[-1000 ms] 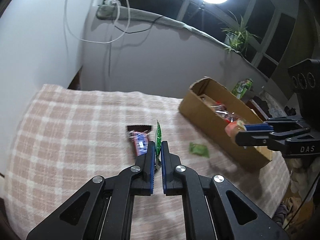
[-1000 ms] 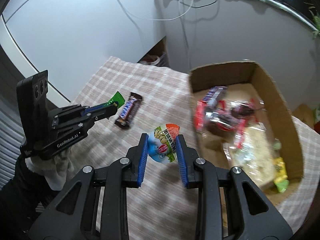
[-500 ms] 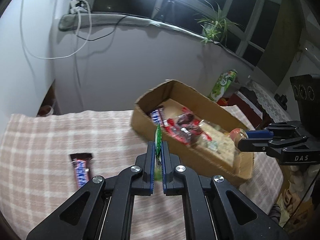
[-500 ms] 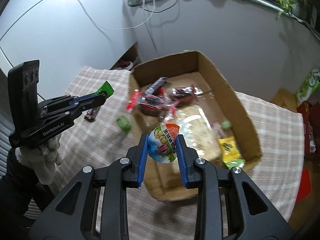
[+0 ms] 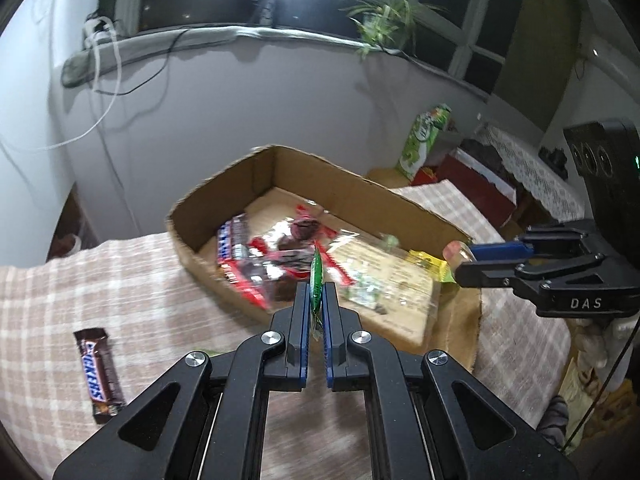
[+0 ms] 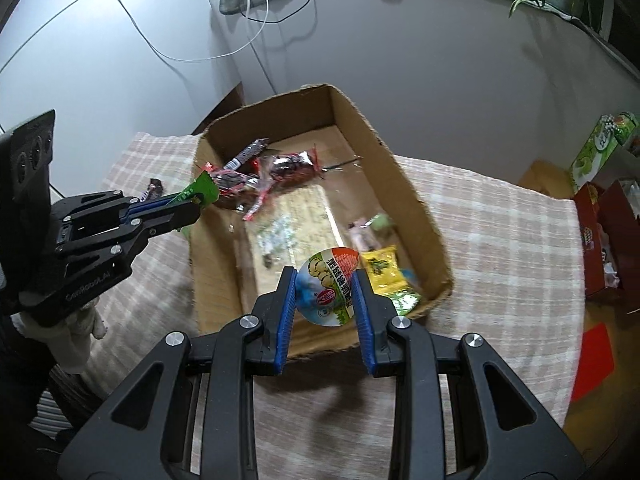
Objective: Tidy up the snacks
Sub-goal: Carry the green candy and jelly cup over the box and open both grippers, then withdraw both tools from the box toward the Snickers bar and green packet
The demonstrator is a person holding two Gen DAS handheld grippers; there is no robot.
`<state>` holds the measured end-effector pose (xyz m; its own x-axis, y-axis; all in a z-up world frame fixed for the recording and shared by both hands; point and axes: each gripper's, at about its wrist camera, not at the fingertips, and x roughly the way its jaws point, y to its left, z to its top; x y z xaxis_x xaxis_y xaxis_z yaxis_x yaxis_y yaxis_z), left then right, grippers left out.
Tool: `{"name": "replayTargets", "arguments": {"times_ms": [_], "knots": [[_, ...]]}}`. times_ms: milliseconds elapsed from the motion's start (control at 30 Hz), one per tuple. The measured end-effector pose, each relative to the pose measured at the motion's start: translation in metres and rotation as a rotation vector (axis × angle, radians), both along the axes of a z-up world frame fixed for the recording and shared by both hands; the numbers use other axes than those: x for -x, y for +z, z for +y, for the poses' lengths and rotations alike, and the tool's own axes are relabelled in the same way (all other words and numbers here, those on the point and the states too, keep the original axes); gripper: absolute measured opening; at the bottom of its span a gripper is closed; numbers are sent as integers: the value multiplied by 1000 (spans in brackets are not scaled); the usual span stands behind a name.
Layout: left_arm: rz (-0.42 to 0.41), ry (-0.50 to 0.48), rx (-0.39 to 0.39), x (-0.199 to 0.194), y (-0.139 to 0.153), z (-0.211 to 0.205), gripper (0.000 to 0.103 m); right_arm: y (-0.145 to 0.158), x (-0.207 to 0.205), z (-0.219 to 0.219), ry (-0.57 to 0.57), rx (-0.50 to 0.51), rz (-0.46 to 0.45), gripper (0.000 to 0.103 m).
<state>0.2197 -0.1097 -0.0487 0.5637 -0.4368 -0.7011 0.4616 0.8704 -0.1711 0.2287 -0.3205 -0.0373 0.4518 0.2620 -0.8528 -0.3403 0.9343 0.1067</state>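
Observation:
A cardboard box holds several wrapped snacks on a checked tablecloth. My left gripper is shut on a thin green packet, held edge-on above the box's near wall; it also shows in the right wrist view over the box's left wall. My right gripper is shut on a round jelly cup with a printed lid, held over the box's near end; it shows in the left wrist view at the box's right corner. A Snickers bar lies on the cloth left of the box.
A green carton and red boxes stand off the table's far right. A windowsill with cables and a plant runs behind. A small green wrapper peeks out beside the box's left wall.
Both grippers have moved in over the box with their snacks still held. The box now sits nearer and more central in both views.

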Motion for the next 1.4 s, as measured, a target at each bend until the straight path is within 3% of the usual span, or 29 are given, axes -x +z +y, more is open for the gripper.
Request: {"name": "replayTargets", "arguments": {"times_ms": [300, 733, 800, 833, 900, 967, 1033, 1100, 1400], "knots": [[-16, -51, -67, 6, -2, -33, 5, -3, 4, -9, -2, 55, -19, 29], [-20, -61, -87, 8, -1, -47, 5, -2, 1, -8, -5, 77, -39, 29], [-21, -62, -91, 8, 0, -48, 10, -2, 0, -6, -5, 85, -44, 29], [-21, -64, -92, 8, 0, -48, 15, -2, 0, -6, -6, 88, -45, 31], [-28, -62, -96, 8, 0, -49, 15, -2, 0, -6, -10, 92, -48, 33], [-30, -62, -100, 8, 0, -50, 15, -1, 0, -6, -15, 98, -54, 42], [-34, -63, -105, 9, 1, -50, 18, 0, 0, -7, -22, 109, -67, 60], [-36, -62, -106, 9, 2, -50, 20, 2, 1, -8, -27, 116, -77, 66], [-44, -57, -110, 11, 3, -50, 29, 7, 3, -11, -54, 121, -91, 72]]}}
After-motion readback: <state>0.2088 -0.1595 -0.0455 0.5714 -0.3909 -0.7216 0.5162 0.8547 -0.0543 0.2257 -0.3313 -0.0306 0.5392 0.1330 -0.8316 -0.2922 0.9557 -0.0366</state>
